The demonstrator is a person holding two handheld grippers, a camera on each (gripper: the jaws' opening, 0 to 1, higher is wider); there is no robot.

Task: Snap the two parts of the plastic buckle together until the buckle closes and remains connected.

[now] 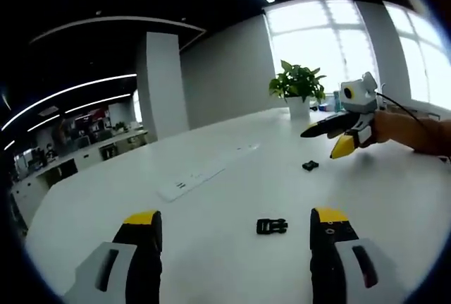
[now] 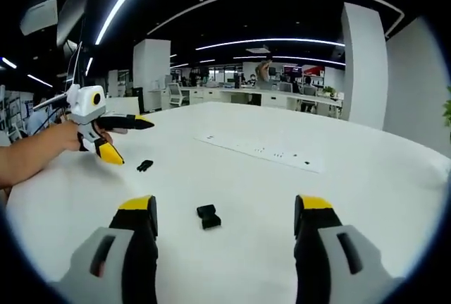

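Observation:
Two black plastic buckle parts lie apart on the white table (image 1: pixel 211 247). One buckle part (image 1: pixel 271 226) rests just ahead of my left gripper (image 1: pixel 235 218), between its open jaws' line and nearer the right jaw. The other buckle part (image 1: pixel 310 166) lies farther off, below my right gripper (image 1: pixel 325 140), which a hand holds open above the table. In the right gripper view, that second part (image 2: pixel 208 216) sits between the open jaws of the right gripper (image 2: pixel 225 205). The first part (image 2: pixel 144 166) lies under the hand-held left gripper (image 2: pixel 129 139). Neither gripper holds anything.
A long flat socket strip (image 1: pixel 201 173) (image 2: pixel 261 150) is set into the table's middle. A potted plant (image 1: pixel 297 85) stands at the far table edge by bright windows. A white pillar (image 1: pixel 162 82) and office desks (image 2: pixel 282 96) lie beyond the table.

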